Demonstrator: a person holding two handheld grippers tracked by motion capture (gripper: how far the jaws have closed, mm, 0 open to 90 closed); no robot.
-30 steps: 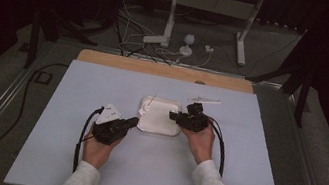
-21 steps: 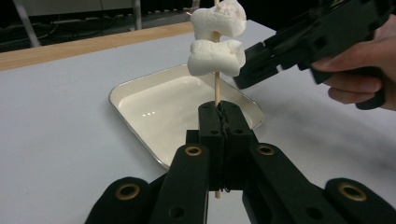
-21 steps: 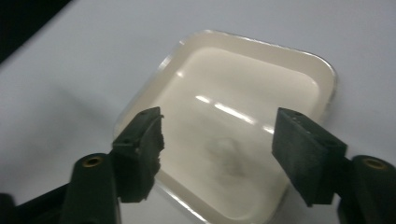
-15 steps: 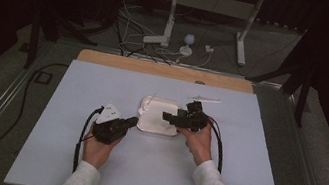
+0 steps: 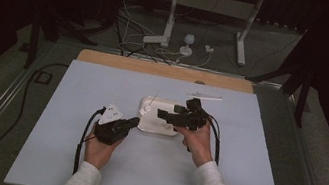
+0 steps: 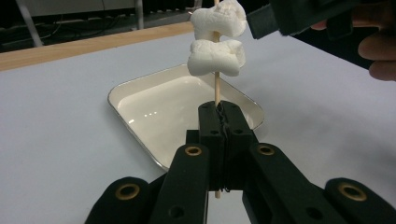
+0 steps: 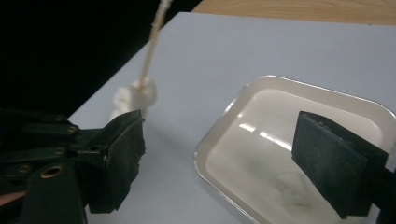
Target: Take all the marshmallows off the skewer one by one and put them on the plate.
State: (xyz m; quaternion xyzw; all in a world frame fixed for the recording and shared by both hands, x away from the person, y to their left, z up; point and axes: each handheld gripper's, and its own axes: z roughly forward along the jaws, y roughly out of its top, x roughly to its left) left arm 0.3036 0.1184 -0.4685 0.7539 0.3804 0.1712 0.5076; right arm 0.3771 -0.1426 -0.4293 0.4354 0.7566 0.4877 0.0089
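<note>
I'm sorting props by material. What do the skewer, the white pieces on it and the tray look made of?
Skewer: pale, matte stick, probably bamboo or wood. White pieces: soft, puffy, powdery surface, likely marshmallow. Tray: glossy white with a thin metallic-looking rim and sharp highlights, so perhaps enamelled metal.

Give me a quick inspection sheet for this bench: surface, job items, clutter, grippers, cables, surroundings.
Surface: pale mat over a wooden table.
Job's things: wooden skewer standing upright with two marshmallows threaded on it; white tray on the mat, nothing in it.
Clutter: a thin white stick beyond the tray.
Grippers: left gripper shut on the skewer; right gripper over the tray, its jaws have just been opening, nothing between them.
Cables: one trails from each gripper; loose white leads on the floor behind the table.
Surroundings: dark room, white stand legs at the back.
</note>
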